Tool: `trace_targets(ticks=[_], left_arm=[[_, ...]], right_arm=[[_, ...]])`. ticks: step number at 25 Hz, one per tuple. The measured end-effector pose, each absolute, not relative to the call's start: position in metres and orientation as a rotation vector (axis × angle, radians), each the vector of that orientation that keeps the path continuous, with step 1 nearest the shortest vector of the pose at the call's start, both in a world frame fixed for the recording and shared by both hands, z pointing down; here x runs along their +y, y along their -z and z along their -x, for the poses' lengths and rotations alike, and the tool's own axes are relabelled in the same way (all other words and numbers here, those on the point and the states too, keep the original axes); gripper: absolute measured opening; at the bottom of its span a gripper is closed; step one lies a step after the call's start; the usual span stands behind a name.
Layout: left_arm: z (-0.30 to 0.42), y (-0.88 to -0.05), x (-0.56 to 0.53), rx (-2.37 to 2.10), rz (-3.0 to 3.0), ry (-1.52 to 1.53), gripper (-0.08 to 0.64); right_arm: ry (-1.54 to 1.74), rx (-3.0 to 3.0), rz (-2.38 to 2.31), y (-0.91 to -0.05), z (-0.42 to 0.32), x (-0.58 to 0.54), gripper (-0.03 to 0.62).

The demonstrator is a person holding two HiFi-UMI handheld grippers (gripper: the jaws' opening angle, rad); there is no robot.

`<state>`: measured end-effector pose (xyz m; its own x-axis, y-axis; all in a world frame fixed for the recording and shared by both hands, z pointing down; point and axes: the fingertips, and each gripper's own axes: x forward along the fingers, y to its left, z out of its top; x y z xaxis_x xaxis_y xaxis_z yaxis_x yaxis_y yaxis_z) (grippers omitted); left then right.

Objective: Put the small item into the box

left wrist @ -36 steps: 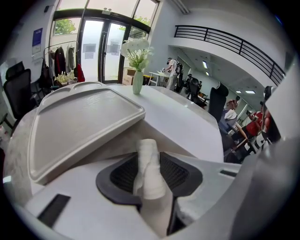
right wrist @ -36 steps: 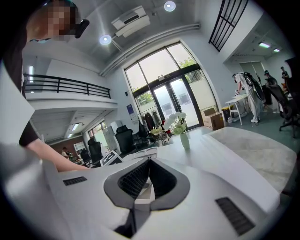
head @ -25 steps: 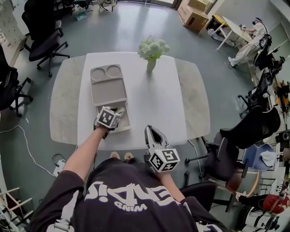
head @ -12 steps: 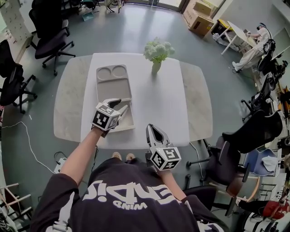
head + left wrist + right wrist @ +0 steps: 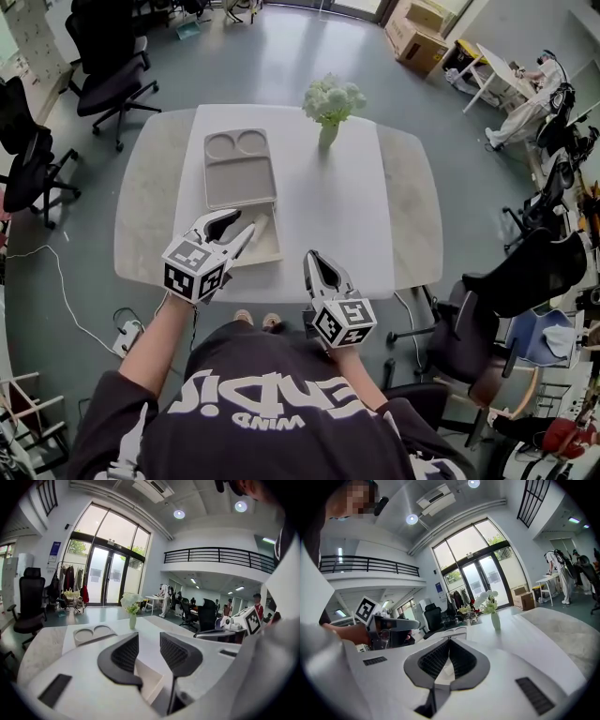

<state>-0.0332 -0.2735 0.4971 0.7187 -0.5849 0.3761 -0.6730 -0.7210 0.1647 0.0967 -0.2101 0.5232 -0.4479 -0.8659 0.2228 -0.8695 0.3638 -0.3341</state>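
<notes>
1. Beige box [image 5: 239, 169], a shallow tray with compartments, lies on the left half of the white table [image 5: 328, 206]. Its two round wells are at the far end and its open rectangular compartment is towards the table's near edge.
2. Left gripper [image 5: 244, 220] hangs over the near end of the box. Its jaws are spread, and only the pale floor of the near compartment shows between them in the left gripper view [image 5: 149, 639].
3. The small item cannot be made out in any view. Neither gripper holds it, and the near compartment is partly hidden behind the left gripper.
4. Right gripper [image 5: 309, 255] sits at the table's near edge, right of the box and well apart from it. Its jaws are pressed together at the tips with nothing between them [image 5: 450, 641].
5. A vase of white flowers [image 5: 328, 103] stands near the far edge of the table, beside the box's far right corner without touching it.
</notes>
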Motion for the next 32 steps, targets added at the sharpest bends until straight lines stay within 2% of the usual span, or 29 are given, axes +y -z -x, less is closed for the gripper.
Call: trace_targets(ticks=[6, 19, 32], left_arm=[[0.054, -0.48, -0.244, -1.053, -2.666, -0.287, 0.135], [0.091, -0.494, -0.213, -1.289, -2.578, -0.107, 0.021], [0.099, -0.492, -0.203, -1.348, -2.556, -0.074, 0.009]], right_arm=[[-0.605, -2.598, -1.624, -0.52, -0.091, -0.21, 0.023], [-0.515, -2.649, -1.565, -0.517, -0.078, -0.204, 0.023], [-0.478, -2.655, -1.572, -0.513, -0.076, -0.192, 0.023]])
